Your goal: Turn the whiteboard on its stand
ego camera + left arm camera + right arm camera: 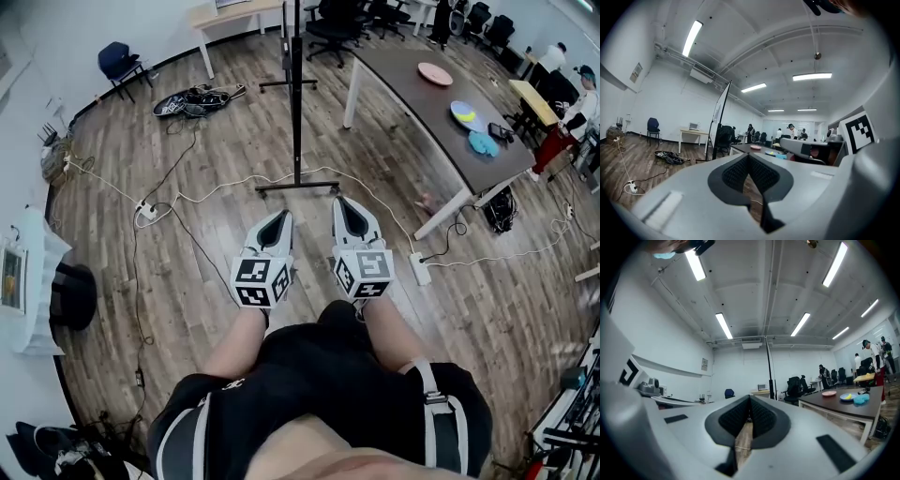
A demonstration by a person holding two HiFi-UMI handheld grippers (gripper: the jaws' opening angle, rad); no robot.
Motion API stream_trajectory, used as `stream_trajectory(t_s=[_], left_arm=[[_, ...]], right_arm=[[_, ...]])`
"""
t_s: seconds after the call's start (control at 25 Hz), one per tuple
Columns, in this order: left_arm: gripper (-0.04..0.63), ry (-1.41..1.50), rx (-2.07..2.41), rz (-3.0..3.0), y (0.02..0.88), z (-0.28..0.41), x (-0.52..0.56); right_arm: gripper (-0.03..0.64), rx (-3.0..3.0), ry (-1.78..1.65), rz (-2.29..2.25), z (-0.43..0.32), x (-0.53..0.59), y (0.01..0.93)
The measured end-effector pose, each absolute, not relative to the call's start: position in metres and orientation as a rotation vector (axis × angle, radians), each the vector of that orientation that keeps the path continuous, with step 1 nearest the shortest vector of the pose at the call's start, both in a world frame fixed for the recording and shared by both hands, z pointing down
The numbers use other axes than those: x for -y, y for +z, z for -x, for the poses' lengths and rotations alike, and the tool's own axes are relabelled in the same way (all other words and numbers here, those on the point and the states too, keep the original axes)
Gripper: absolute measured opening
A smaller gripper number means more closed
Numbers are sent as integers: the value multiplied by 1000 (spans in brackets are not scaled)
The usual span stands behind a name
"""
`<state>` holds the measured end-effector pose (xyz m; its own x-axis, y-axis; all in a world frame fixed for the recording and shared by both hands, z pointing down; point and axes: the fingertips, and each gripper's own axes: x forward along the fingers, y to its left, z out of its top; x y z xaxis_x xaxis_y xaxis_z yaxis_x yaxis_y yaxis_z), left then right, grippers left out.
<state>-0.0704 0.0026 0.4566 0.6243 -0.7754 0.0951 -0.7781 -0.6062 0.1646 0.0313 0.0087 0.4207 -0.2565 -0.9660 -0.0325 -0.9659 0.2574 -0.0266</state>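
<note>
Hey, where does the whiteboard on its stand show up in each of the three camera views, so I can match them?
Head view: whiteboard at top centre, seen edge-on as a dark upright line.
Left gripper view: whiteboard left of centre, a leaning white panel.
Right gripper view: whiteboard just right of centre, a thin edge-on line.
Shared landmark: pink plate, to the right of the whiteboard in all three views.

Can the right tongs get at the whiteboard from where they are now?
Probably not yet. The right tongs are shut, empty and seem short of the whiteboard, which stands edge-on ahead. Only open floor lies between them, so nothing blocks a step closer.
</note>
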Motion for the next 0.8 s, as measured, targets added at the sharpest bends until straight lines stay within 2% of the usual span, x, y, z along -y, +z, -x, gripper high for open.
stream_trajectory(t_s=[0.44, 0.8], left_arm=[[9, 46, 1340, -2652, 461, 80, 41], [9, 60, 1391, -2665, 459, 77, 117]], right_arm=[[6, -2468, -30, 1850, -26, 41, 427], [6, -2457, -33, 1832, -33, 123, 430]])
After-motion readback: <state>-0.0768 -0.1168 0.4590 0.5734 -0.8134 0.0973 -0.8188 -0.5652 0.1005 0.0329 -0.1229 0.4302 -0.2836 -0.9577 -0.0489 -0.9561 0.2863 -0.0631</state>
